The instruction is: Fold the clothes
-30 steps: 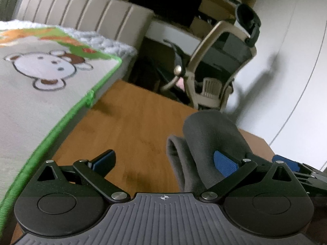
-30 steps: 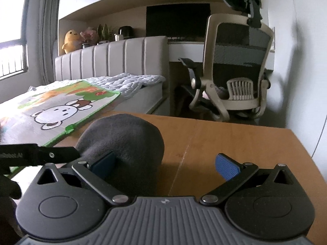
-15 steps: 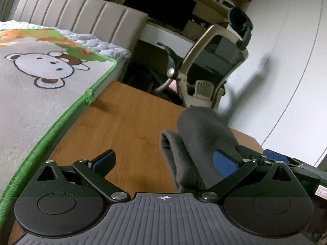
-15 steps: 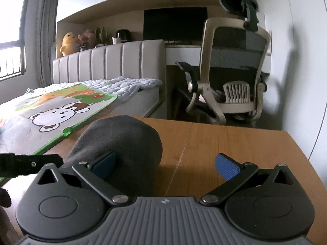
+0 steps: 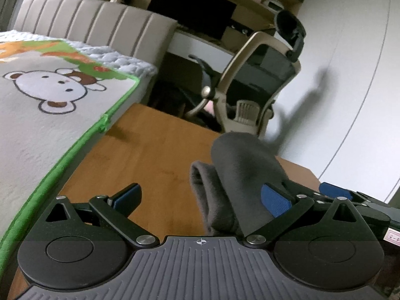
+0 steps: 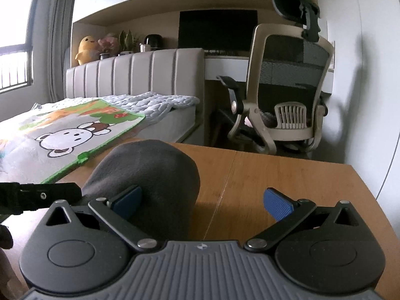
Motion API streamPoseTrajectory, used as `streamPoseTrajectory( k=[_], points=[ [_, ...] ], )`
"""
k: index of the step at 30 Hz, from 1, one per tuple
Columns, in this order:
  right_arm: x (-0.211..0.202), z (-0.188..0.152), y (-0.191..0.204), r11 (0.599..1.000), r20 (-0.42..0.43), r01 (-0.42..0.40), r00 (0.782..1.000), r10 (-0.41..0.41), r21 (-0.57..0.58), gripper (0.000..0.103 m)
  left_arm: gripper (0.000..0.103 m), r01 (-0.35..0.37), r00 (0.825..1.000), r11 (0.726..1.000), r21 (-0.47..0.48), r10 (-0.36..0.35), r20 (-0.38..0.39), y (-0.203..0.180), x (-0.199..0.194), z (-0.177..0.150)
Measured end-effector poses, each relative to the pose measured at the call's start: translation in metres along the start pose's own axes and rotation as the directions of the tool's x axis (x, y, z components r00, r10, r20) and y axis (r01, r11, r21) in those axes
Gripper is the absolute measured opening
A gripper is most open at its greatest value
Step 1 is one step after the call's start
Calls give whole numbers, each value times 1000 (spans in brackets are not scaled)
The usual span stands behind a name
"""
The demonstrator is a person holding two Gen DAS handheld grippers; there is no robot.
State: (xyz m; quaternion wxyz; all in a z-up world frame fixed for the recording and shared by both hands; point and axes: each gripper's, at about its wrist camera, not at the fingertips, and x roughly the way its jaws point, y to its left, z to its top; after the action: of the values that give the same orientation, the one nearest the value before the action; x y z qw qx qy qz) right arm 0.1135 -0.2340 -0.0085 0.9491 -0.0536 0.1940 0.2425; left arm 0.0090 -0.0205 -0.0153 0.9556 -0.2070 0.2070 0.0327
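A dark grey folded garment [image 5: 240, 175] lies bunched on the wooden table [image 5: 155, 155]; it also shows in the right wrist view [image 6: 150, 175]. My left gripper [image 5: 200, 197] is open, with its right pad [image 5: 275, 200] against the garment's side and its left pad over bare wood. My right gripper [image 6: 202, 200] is open, with its left pad [image 6: 126, 198] against the garment and its right pad over bare table [image 6: 287, 182]. Neither gripper holds the cloth. The right gripper's tip [image 5: 335, 190] shows at the right of the left wrist view.
A bed with a cartoon bear blanket [image 5: 50, 100] borders the table's left edge. An office chair [image 6: 287, 95] stands beyond the far edge, in front of a desk with a dark monitor [image 6: 217, 30]. A white wall [image 6: 370, 75] is on the right.
Both grippers stay open beside the garment. The views have shifted slightly, with the garment sitting a little differently in frame; the cloth itself has hardly moved.
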Motion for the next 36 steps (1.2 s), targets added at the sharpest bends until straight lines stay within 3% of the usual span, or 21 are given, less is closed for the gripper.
streamPoseTrajectory(
  k=[8, 13, 20, 23, 26, 29, 32, 36],
  points=[
    [-13, -1, -7, 999, 8, 3, 1000, -3, 34, 103, 103, -30, 1000, 999, -26, 30, -8, 4, -21, -11],
    [-41, -10, -20, 989, -25, -75, 997, 78, 132, 103, 103, -87, 995, 996, 4, 87, -49, -7, -41, -25],
    [-72, -31, -15, 980, -88, -144, 984, 157, 140, 103, 103, -185, 972, 979, 88, 195, -129, -29, -41, -36],
    [-80, -38, -4, 988, -88, -126, 987, 134, 87, 103, 103, -258, 950, 956, 139, 277, -142, -39, -40, -40],
    [-87, -40, 1, 992, -114, -103, 987, 111, 70, 103, 103, -263, 946, 950, 167, 288, -151, -47, -46, -47],
    [-85, -46, 2, 993, -214, -75, 972, 93, 91, 103, 103, -264, 938, 938, 225, 304, -169, -56, -49, -53],
    [-75, -52, 3, 996, -307, -10, 951, 36, 84, 103, 103, -292, 918, 909, 299, 354, -179, -68, -44, -56],
    [-72, -54, 5, 997, -321, 24, 947, -1, 68, 103, 103, -285, 920, 914, 288, 345, -184, -65, -43, -55]
  ],
)
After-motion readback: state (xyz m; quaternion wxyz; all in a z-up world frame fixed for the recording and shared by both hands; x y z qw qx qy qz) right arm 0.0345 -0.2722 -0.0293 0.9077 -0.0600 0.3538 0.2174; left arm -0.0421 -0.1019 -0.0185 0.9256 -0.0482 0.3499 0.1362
